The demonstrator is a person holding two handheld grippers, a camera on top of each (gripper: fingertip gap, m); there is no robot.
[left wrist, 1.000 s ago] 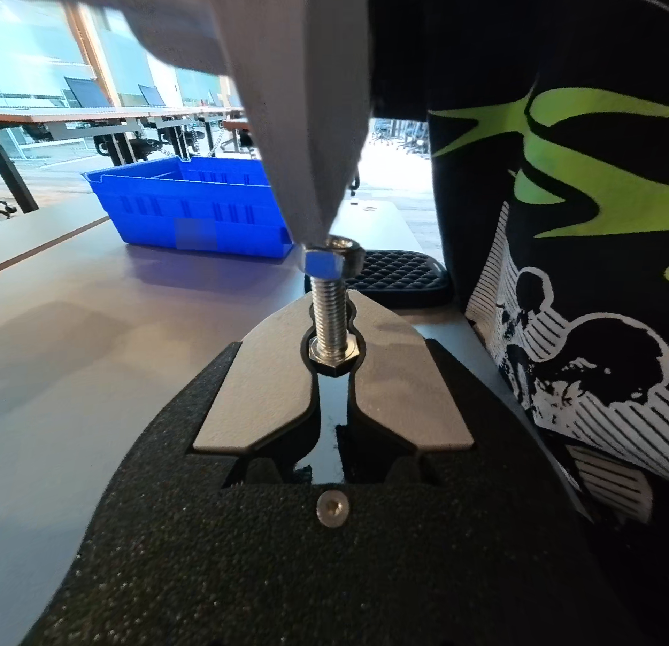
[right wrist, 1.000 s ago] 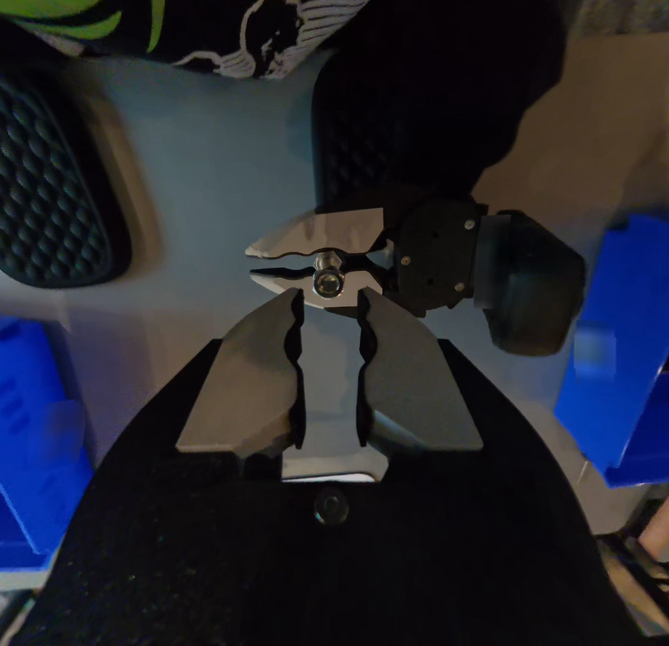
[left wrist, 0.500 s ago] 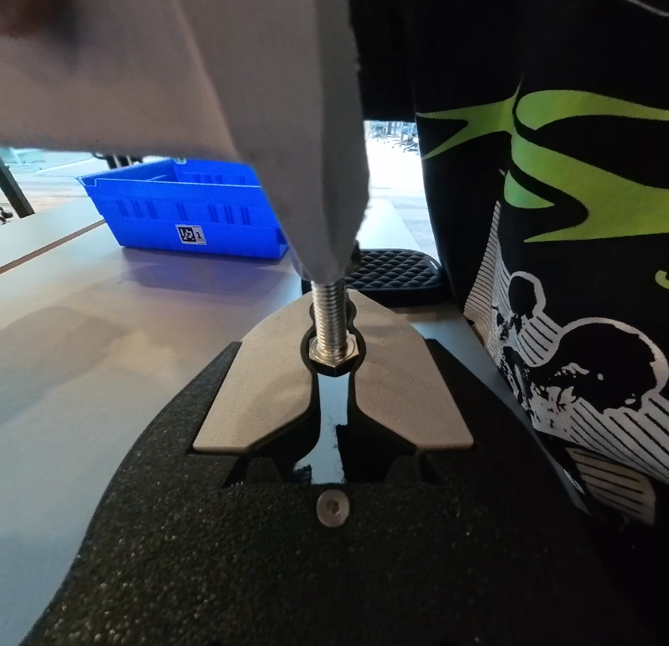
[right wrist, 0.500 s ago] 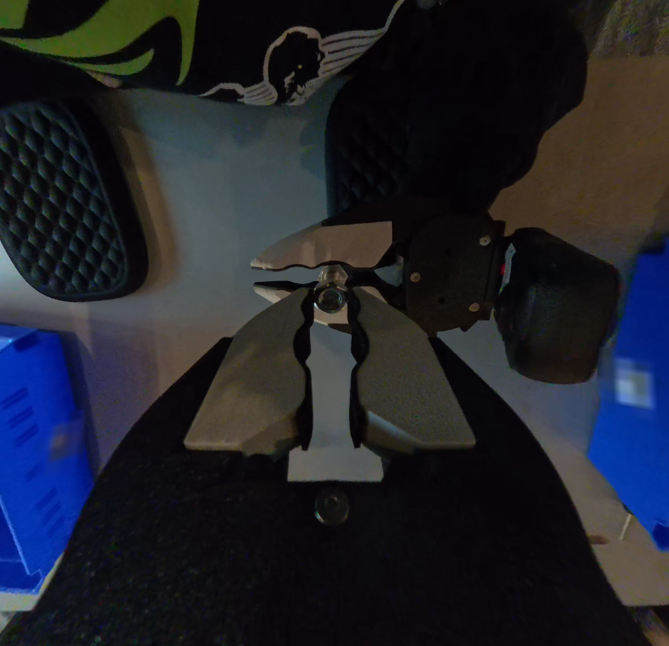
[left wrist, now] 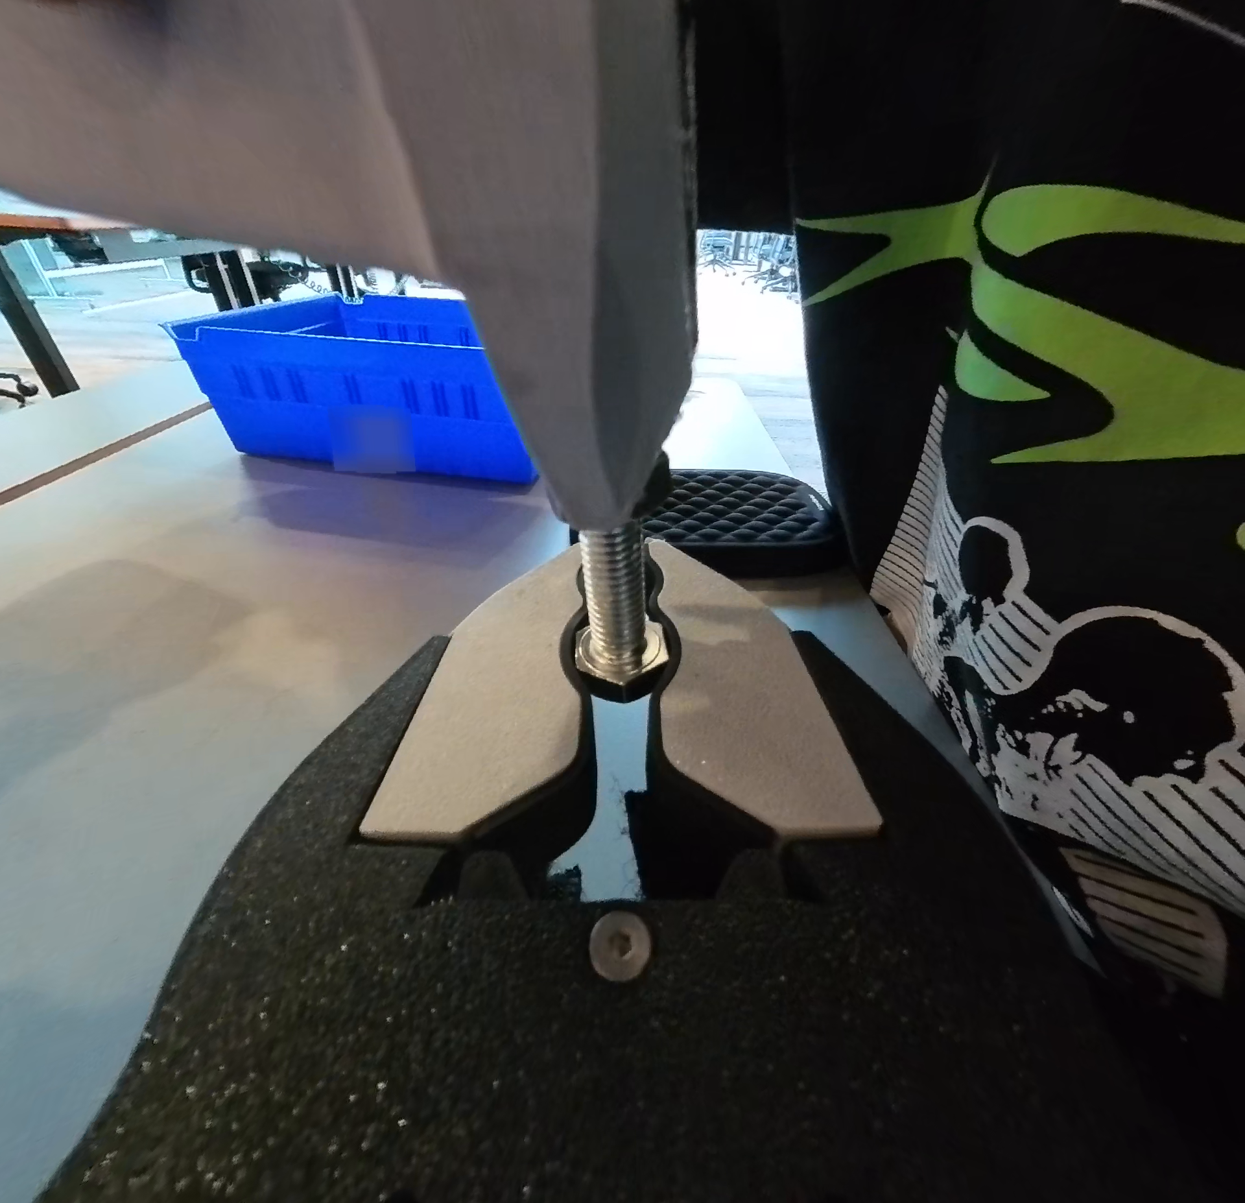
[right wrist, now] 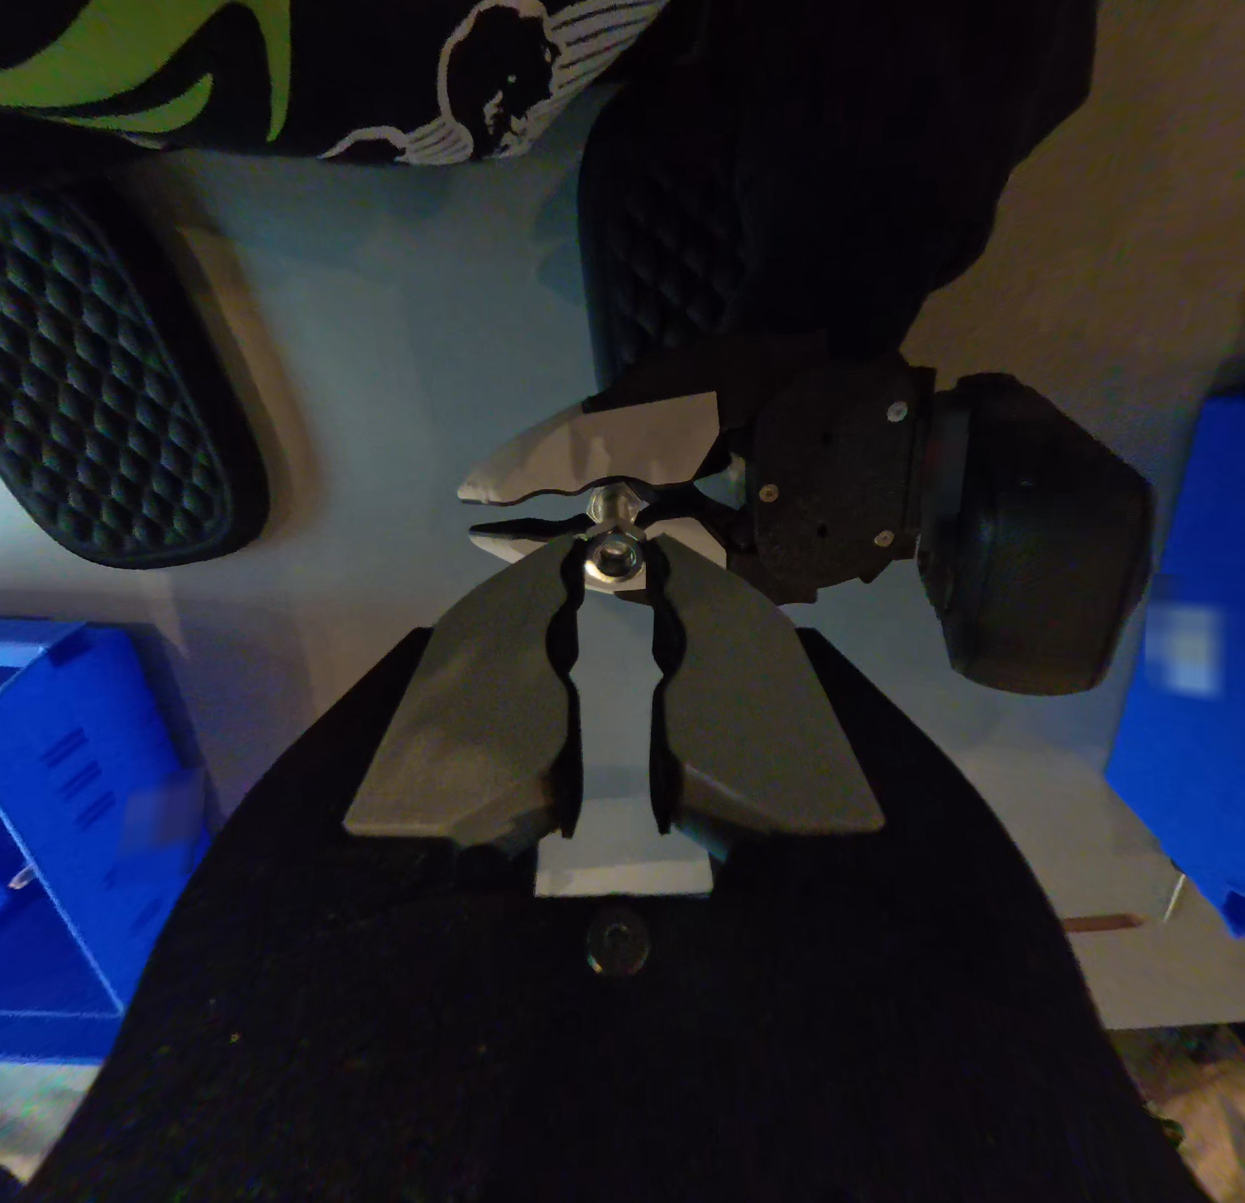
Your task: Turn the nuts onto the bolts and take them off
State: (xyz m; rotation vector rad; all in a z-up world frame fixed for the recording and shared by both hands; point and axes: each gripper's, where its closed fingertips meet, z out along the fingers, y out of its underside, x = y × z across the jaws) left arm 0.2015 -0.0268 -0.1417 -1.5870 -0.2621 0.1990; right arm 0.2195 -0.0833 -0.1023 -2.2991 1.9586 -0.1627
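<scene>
In the left wrist view my left gripper [left wrist: 618, 588] is shut on the hex head [left wrist: 621, 664] of a steel bolt [left wrist: 612, 591], which stands upright with its thread pointing up. My right gripper [left wrist: 599, 507] comes down from above, and its grey finger [left wrist: 579, 295] hides the bolt's top and the nut there. In the right wrist view, which looks down the bolt, my right gripper [right wrist: 616, 557] has its fingertips closed on the silver nut [right wrist: 614, 564]. The left gripper [right wrist: 485, 514] lies just beyond, clamped on the bolt head [right wrist: 610, 500].
A blue bin [left wrist: 350, 396] stands on the grey table [left wrist: 202, 598] behind the bolt. A black quilted pad [left wrist: 734, 510] lies near it. A person in a black printed shirt [left wrist: 1044, 429] is close on the right. More blue bins [right wrist: 81, 800] [right wrist: 1199, 631] flank the work. Across from one pair of fingers to the other is roughly 7 centimetres.
My right gripper has come down over the top of the bolt and narrowed its fingers onto the nut, which it now hides in the left wrist view. The left gripper and bolt have stayed put.
</scene>
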